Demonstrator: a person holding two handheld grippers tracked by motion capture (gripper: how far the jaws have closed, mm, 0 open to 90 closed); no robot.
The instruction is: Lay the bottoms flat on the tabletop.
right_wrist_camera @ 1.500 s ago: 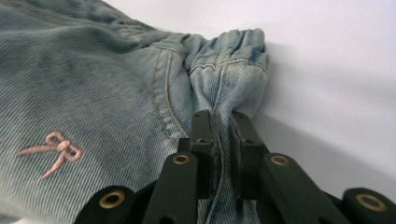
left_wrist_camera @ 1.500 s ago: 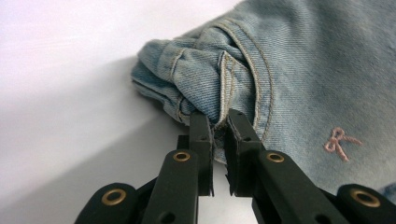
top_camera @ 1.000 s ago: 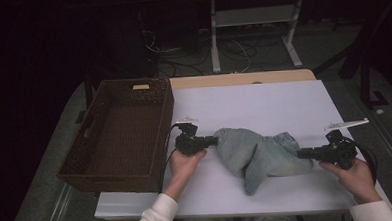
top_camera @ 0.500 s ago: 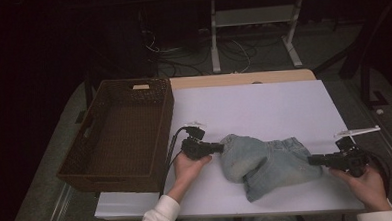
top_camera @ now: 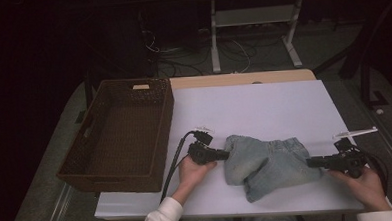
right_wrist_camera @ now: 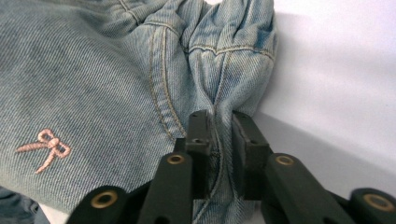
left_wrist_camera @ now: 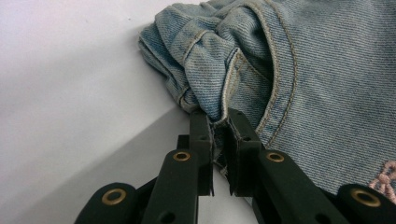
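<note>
1. Right now I have both grippers on the pale blue denim garment (top_camera: 269,162), a small pair of jeans or shorts with a pink embroidered bow, which lies bunched on the white table (top_camera: 264,107) at its near edge.
2. My left gripper (top_camera: 225,153) has its jaws nearly together on a fold of seam at the garment's left end; in the left gripper view the denim (left_wrist_camera: 280,70) is pinched between the pads, so I count that as a firm hold.
3. My right gripper (top_camera: 311,161) is at the garment's right end. Its jaws have just been opening a little, yet in the right gripper view a gathered ridge of denim (right_wrist_camera: 116,84) sits between the pads and appears squeezed, so I judge it held, though less tightly.
4. The dark brown woven wicker basket (top_camera: 86,165) stands on the table's left side, just beside the left hand, and it has nothing in it.
5. Progress, as I judge it: the cloth is grasped at both ends and stretched somewhat between them, but it is rumpled rather than flat, and no neat fold shows.
6. What remains, I think, is to smooth or fold the garment and then carry it over the basket's rim and set it inside.
</note>
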